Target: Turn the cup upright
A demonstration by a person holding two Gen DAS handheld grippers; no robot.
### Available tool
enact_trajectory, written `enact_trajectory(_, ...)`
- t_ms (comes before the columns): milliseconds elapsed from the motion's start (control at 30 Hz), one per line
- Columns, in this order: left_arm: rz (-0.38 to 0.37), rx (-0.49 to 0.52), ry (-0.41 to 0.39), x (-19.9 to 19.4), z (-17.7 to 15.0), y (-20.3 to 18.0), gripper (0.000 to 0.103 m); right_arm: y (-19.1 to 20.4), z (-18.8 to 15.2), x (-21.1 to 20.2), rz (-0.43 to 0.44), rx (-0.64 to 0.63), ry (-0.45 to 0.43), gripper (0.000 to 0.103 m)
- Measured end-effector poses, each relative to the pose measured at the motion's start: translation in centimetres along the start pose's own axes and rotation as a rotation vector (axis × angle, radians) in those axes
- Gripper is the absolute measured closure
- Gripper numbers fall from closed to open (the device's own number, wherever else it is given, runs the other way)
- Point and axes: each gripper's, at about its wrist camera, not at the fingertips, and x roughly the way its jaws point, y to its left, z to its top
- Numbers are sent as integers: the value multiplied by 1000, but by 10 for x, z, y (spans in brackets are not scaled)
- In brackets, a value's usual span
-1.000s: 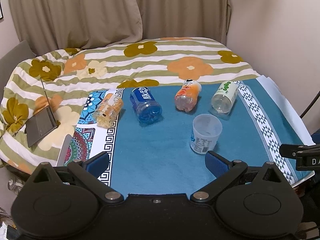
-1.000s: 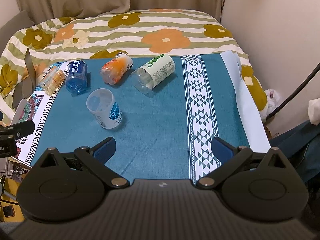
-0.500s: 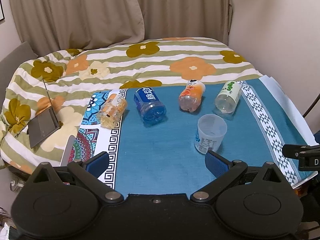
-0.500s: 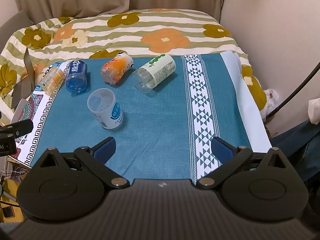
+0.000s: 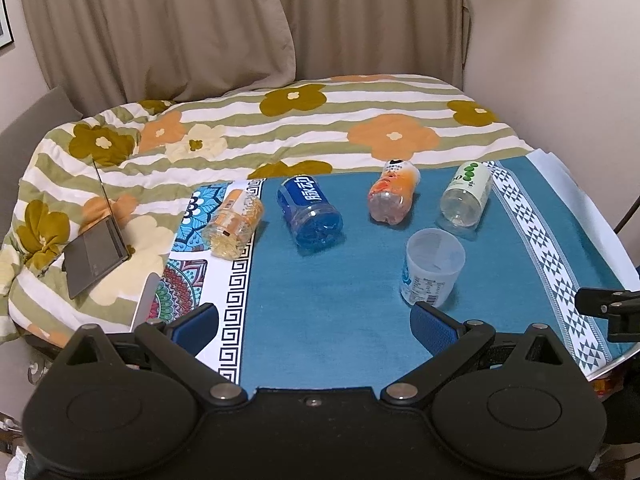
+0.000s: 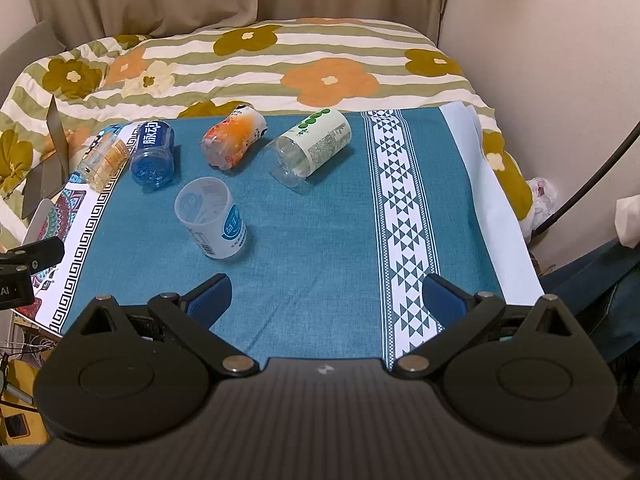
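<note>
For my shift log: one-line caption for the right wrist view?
Open right gripper hovers over the teal cloth; translucent cup stands upright before four toppled bottles.

Cup (image 5: 433,267): translucent, frosted plastic, smooth, with a printed paper-like label. Blue bottle (image 5: 311,211), orange bottle (image 5: 393,194) and green-labelled bottle (image 5: 466,196): clear glossy plastic with printed film labels. Leftmost bottle (image 5: 233,224): clear plastic, glossy. Tablecloth (image 5: 328,312): woven cloth, matt, slightly napped, teal with printed white bands. Quilt (image 5: 280,128): soft matt cloth, floral print. Curtain (image 5: 160,32): matt beige fabric. Gripper bodies: matt black plastic with bright metal pivot pins; finger pads (image 6: 210,298): blue, textured, rubber-like. Laptop (image 5: 94,256): matt grey casing.
</note>
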Motion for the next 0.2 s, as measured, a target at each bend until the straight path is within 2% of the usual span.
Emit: enact_trajectory(200,4,7,-25,-2,1,0,0,1,2,1,-2,1,-2,0)
